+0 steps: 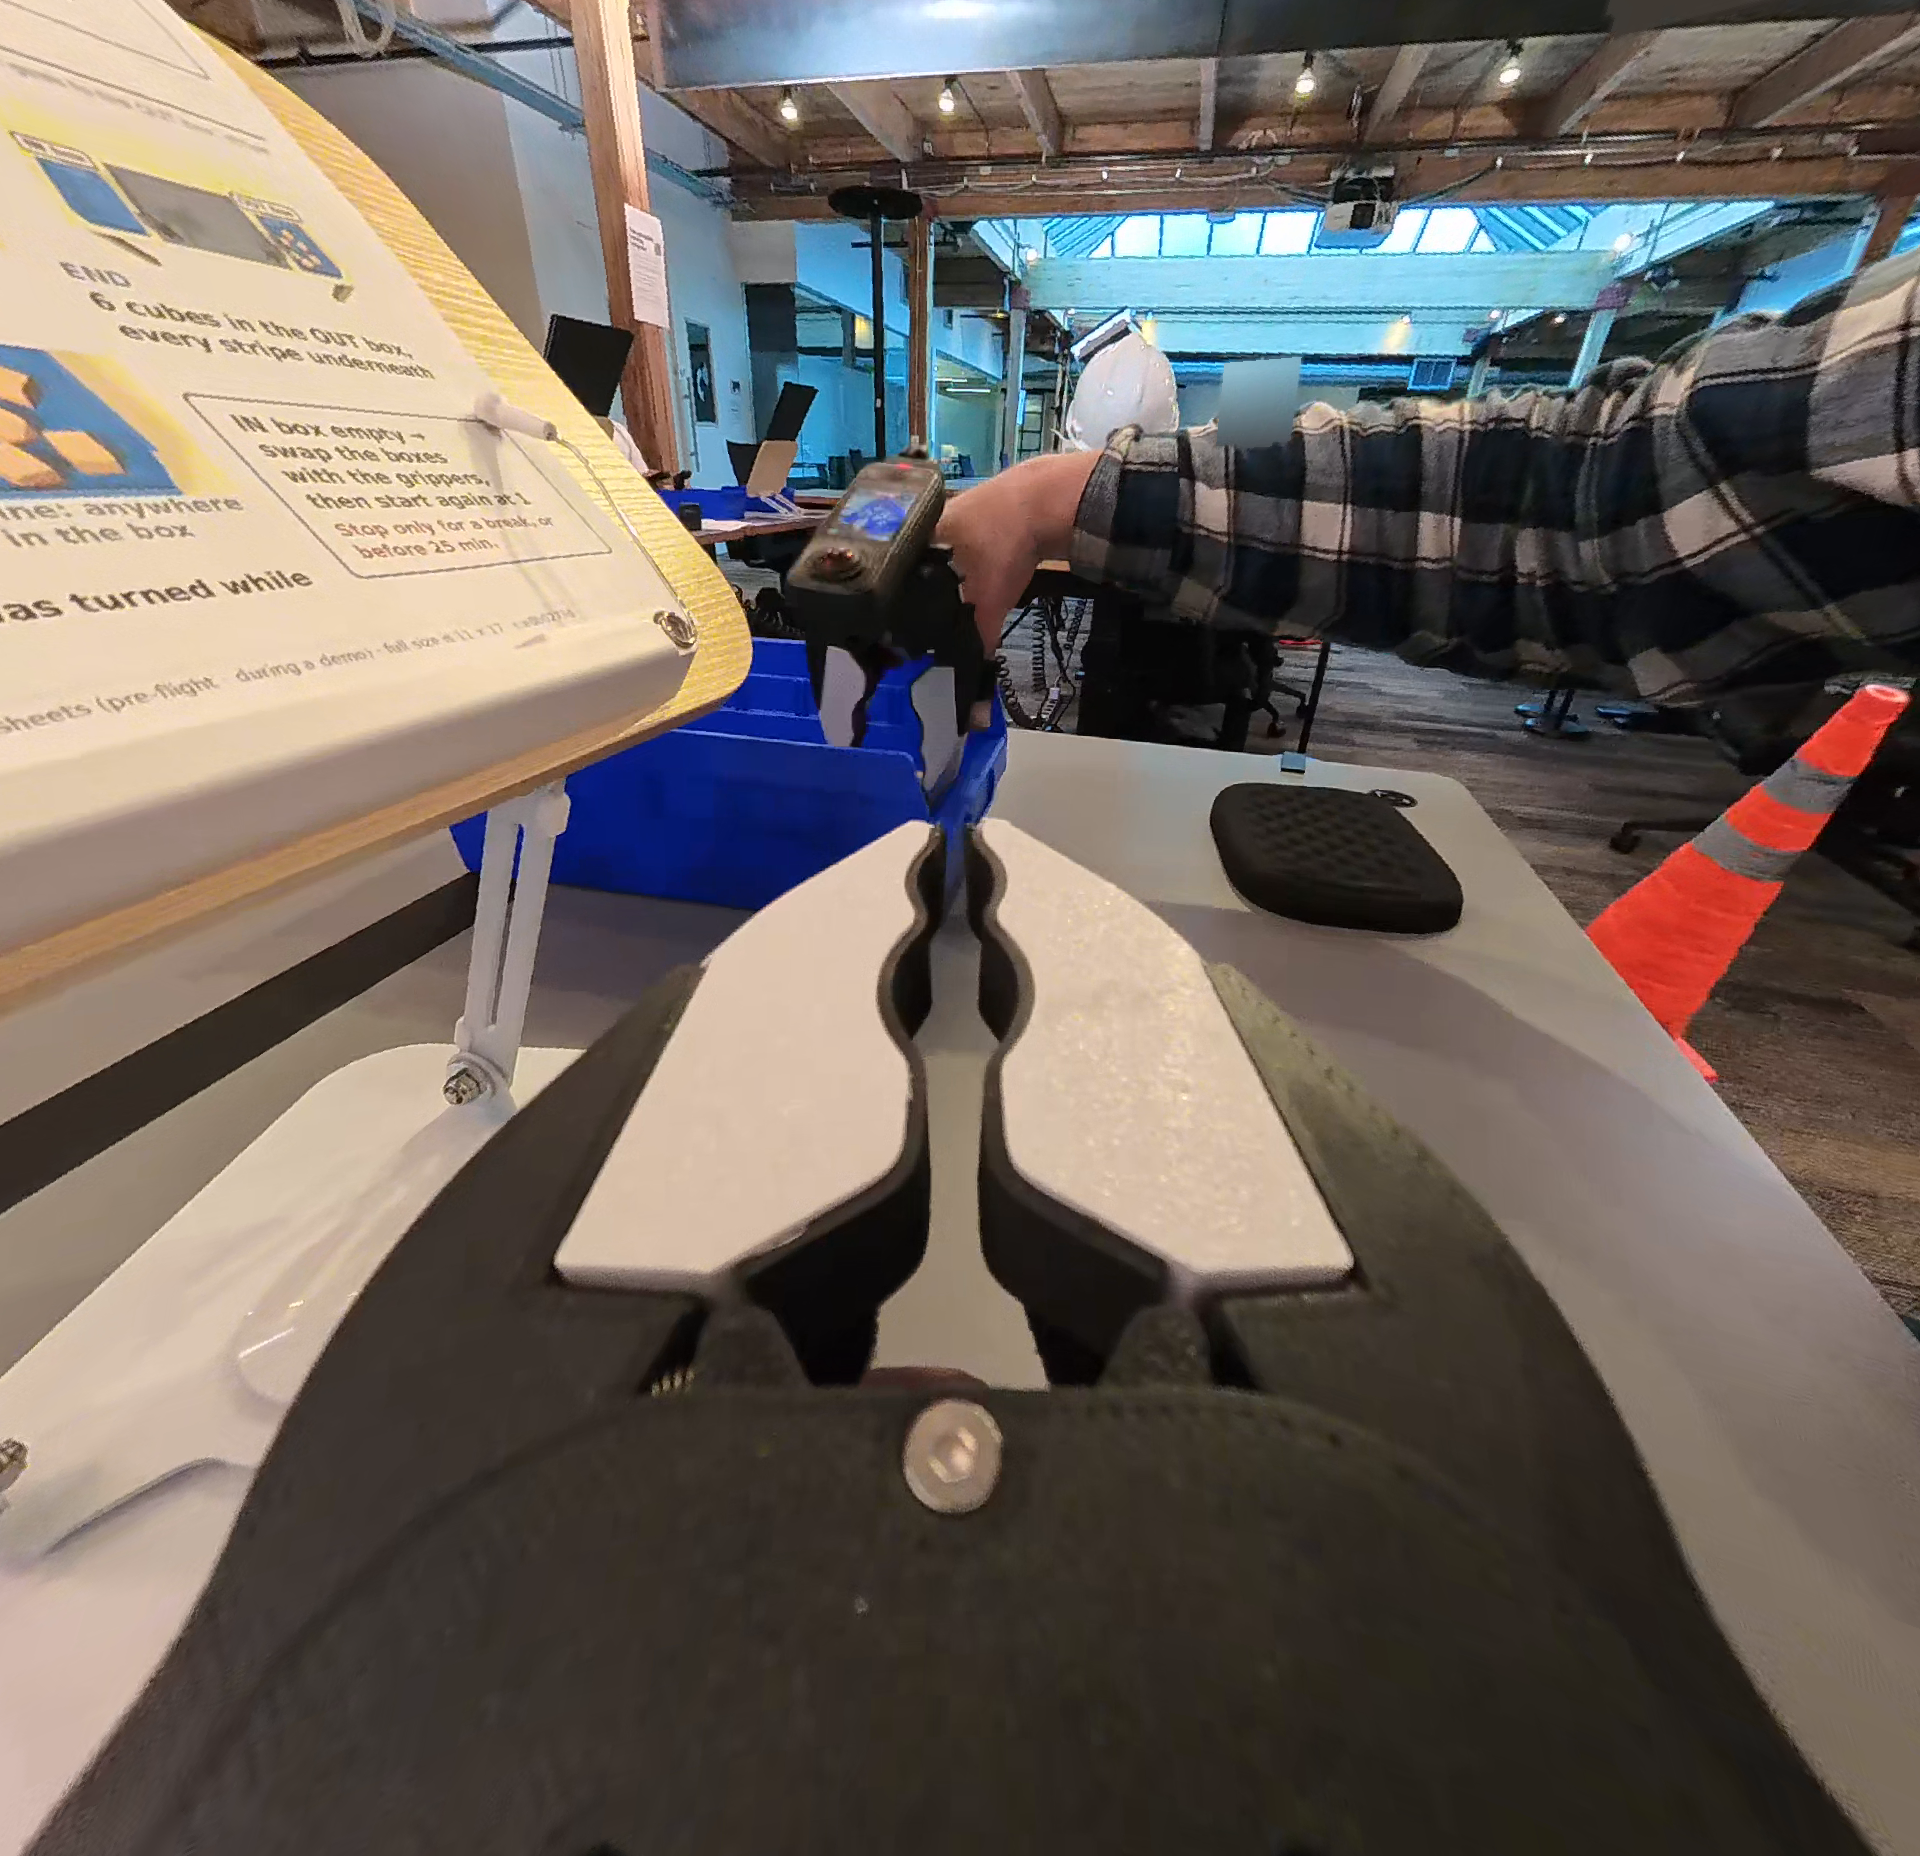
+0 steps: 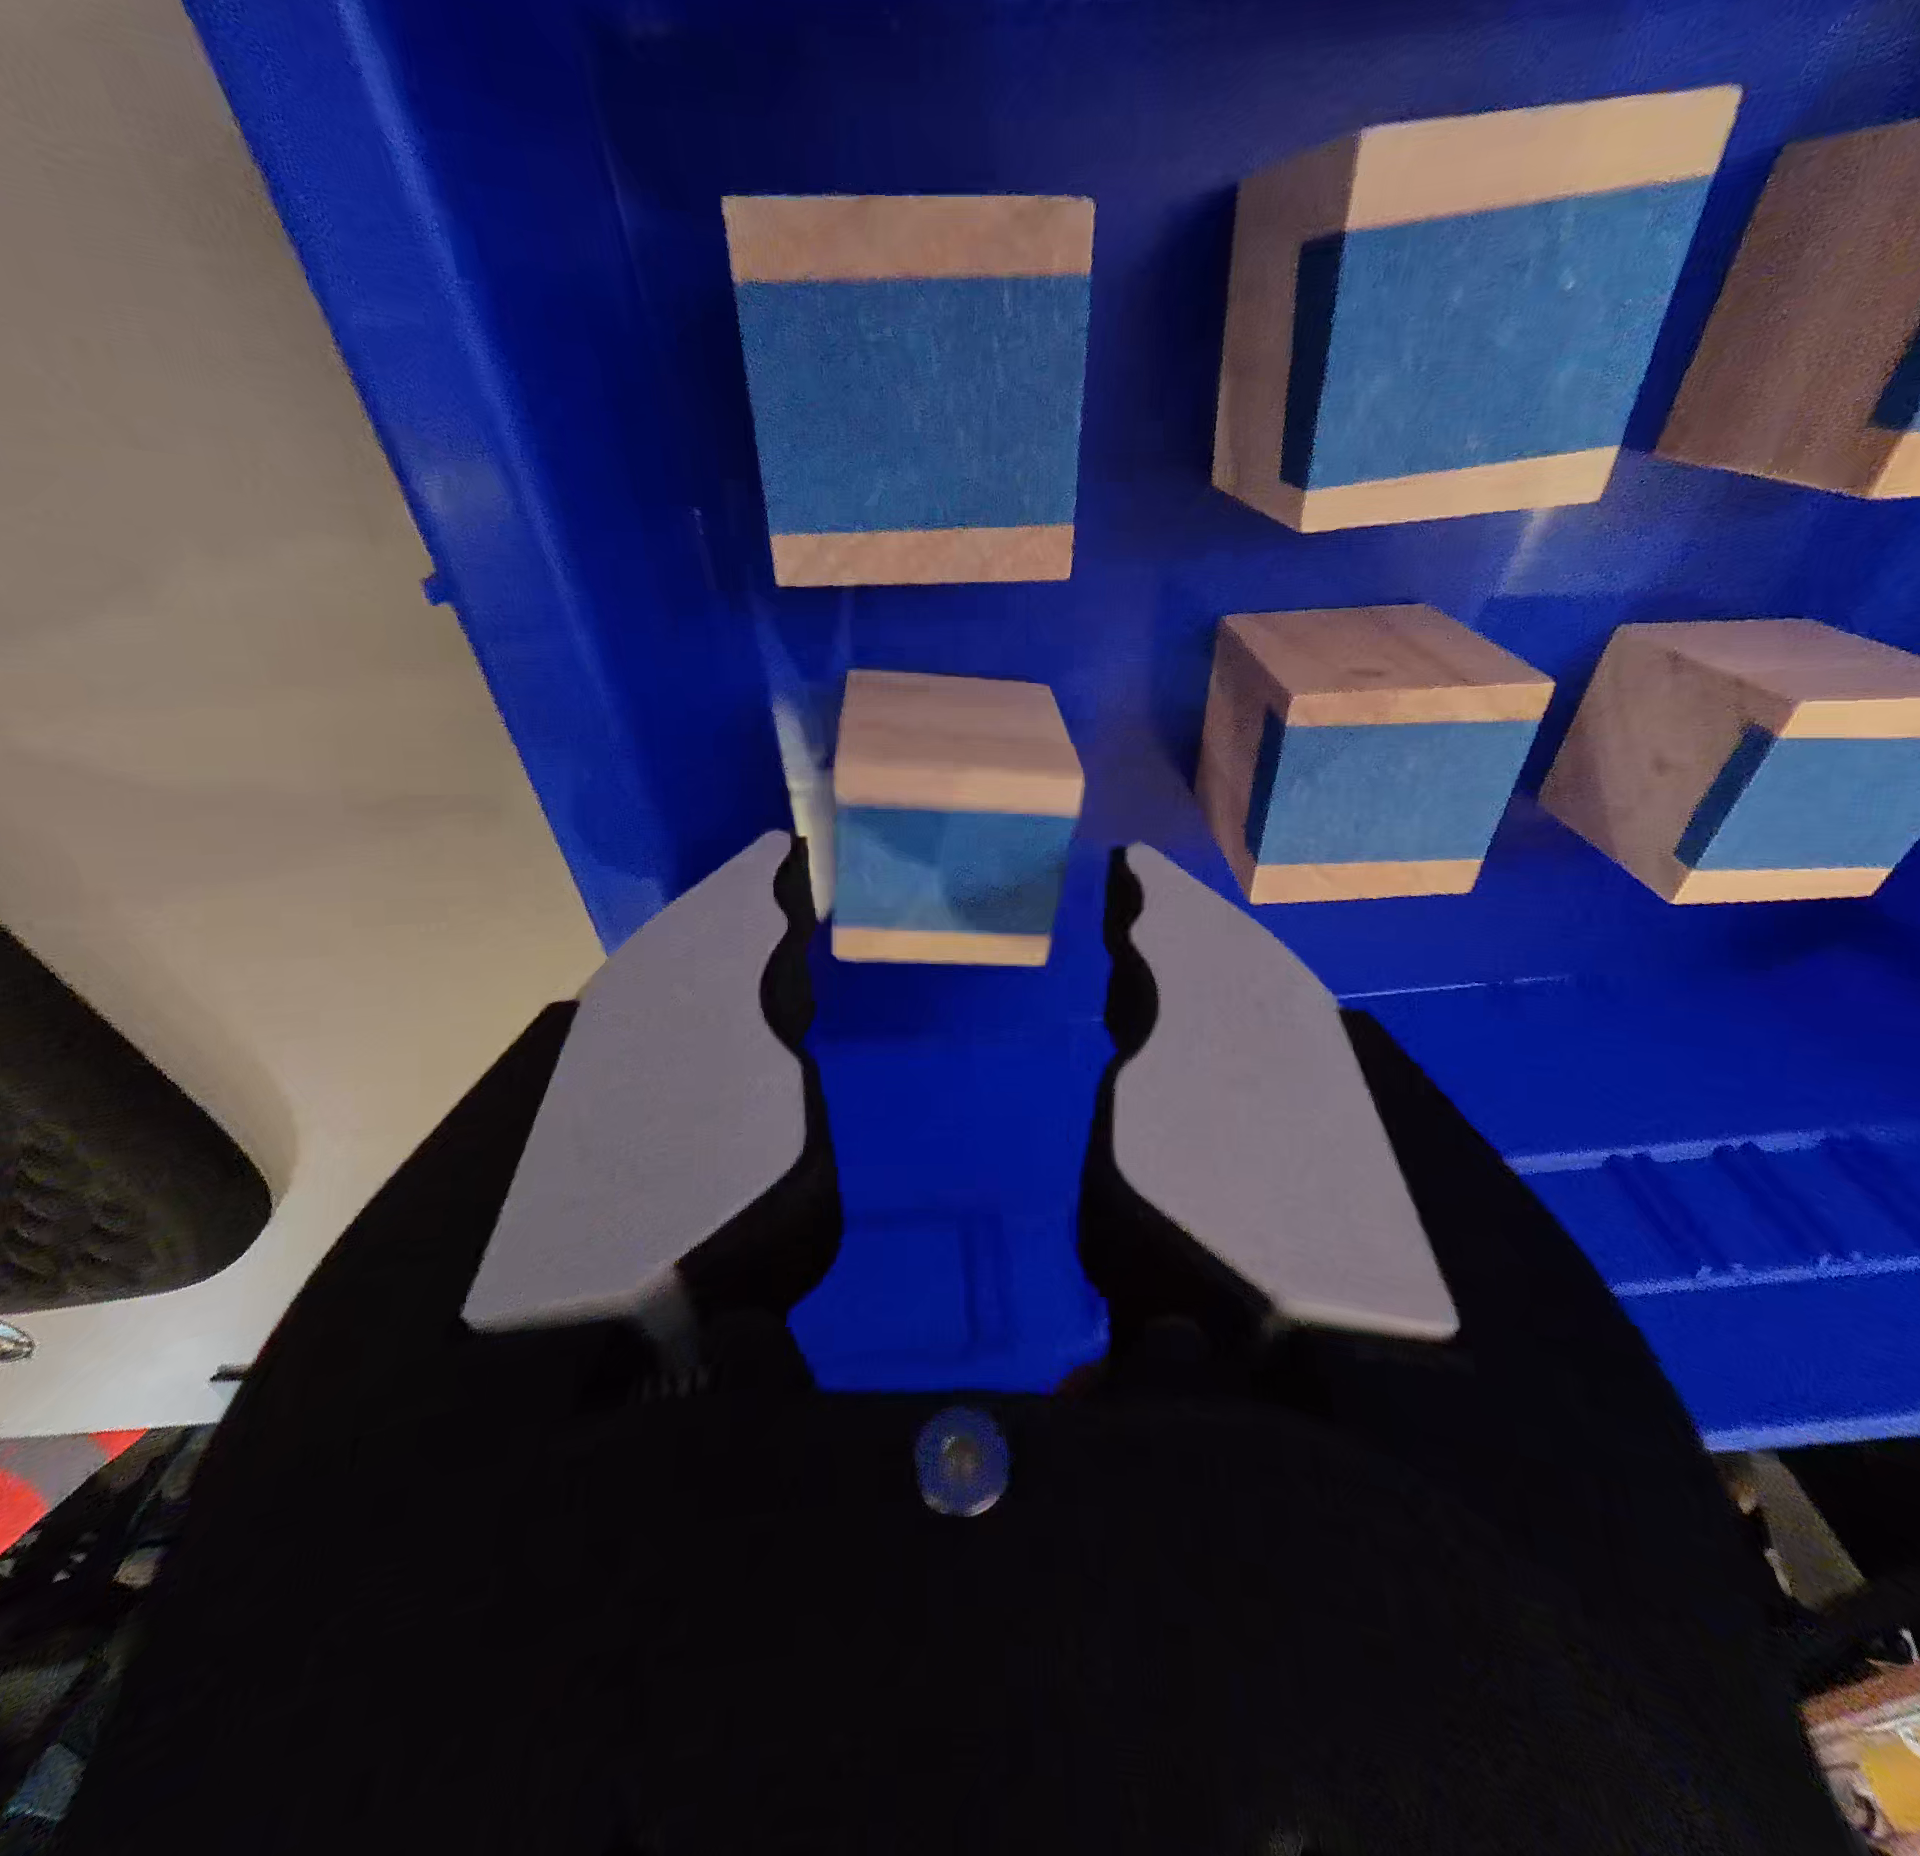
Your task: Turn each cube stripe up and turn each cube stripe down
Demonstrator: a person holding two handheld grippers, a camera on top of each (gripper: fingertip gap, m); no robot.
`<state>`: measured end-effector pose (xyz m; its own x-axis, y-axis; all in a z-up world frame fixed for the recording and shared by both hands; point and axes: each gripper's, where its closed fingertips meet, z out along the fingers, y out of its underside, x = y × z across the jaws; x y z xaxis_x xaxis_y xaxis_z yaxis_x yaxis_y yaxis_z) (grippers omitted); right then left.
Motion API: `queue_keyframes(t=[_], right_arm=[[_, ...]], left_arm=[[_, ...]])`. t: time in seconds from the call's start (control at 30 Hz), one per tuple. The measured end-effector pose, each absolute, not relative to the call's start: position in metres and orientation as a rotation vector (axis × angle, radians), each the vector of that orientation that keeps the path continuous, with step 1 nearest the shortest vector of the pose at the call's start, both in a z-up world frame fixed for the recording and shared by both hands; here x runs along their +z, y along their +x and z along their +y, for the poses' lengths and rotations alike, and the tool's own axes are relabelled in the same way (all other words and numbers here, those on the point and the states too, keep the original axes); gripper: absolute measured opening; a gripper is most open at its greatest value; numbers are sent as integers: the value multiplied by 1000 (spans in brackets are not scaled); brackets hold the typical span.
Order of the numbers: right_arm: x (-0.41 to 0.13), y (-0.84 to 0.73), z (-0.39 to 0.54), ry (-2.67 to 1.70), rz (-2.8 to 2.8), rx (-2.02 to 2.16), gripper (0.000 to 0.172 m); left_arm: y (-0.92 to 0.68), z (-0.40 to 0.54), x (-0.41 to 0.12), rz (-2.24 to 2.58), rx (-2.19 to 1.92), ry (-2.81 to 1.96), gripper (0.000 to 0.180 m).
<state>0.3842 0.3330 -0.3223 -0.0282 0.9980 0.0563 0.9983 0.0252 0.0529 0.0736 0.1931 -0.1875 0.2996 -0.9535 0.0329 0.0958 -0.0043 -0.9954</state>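
The right gripper (image 2: 954, 871), with grey fingers on a black body, hangs over the deep blue plastic bin (image 2: 499, 456) with its jaws wide. A small wooden cube with a blue stripe (image 2: 951, 819) lies on the bin floor between the fingertips; a gap of blue shows between the cube and the right-hand pad, so the pads do not press on it. Its stripe faces the camera, as does that of a second striped wooden cube (image 2: 914, 393) beyond it. Three more striped cubes (image 2: 1455, 320) (image 2: 1371, 757) (image 2: 1745, 767) lie to one side with their stripes turned the same way, and a sixth cube (image 2: 1808, 320) is cut off by the edge of the view. From the left wrist view, the left gripper (image 1: 956, 850) rests low over the pale grey table (image 1: 1143, 798) with its jaws drawn narrow, only a slit between them and nothing in it. Ahead stands the blue bin, with the right gripper reaching down into it from a hand in a plaid sleeve (image 1: 1455, 518). A black padded pouch (image 1: 1335, 856) lies on the table beside the bin, an instruction board on a white stand (image 1: 312, 456) leans at the left, and an orange traffic cone (image 1: 1745, 861) stands on the floor.
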Motion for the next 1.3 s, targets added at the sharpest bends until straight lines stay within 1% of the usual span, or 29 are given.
queue_keyframes(t=[0.1, 0.27, 0.37, 0.4, 0.43, 0.5, 0.53, 0.57, 0.6, 0.77, 0.87, 1.0, 1.1, 1.13, 1.23, 1.3], right_arm=[[-306, 379, 334, -2187, -2187, -110, 65], [-233, 365, 332, -2060, -1977, -123, 62], [-176, 340, 303, -1902, -1853, -166, 52], [-159, 330, 290, -1837, -1813, -186, 46], [-145, 320, 276, -1777, -1767, -216, 34], [-129, 302, 246, -1711, -1684, -235, 18], [-127, 295, 231, -1691, -1644, -228, 8], [-128, 289, 218, -1681, -1596, -215, 2], [-130, 286, 206, -1685, -1545, -205, 0], [-153, 287, 158, -1765, -1245, -11, 0], [-155, 292, 137, -1751, -1060, 100, 1], [-162, 318, 125, -1780, -935, 57, 8], [-169, 341, 128, -1818, -863, -18, 10], [-171, 349, 129, -1824, -840, -49, 15], [-174, 364, 130, -1836, -769, -83, 28], [-176, 374, 130, -1835, -724, -120, 31]], left_arm=[[73, 192, -184, 902, -1057, -1269, 4], [71, 191, -181, 894, -1050, -1261, 6], [70, 189, -177, 883, -1037, -1252, 4], [69, 190, -176, 874, -1032, -1250, 3], [69, 190, -175, 866, -1028, -1250, 0], [69, 191, -176, 854, -1005, -1261, 0], [70, 190, -177, 863, -995, -1267, 0], [71, 189, -179, 873, -983, -1270, 0], [72, 187, -180, 880, -969, -1271, 0], [74, 178, -182, 885, -962, -1277, 0], [64, 170, -170, 913, -910, -1271, 0], [23, 171, -128, 959, -772, -1253, 0], [-29, 184, -99, 978, -536, -1287, 0], [-49, 189, -91, 965, -467, -1304, 0], [-105, 194, -91, 932, -380, -1418, 0], [-145, 187, -101, 870, -307, -1513, 3]])
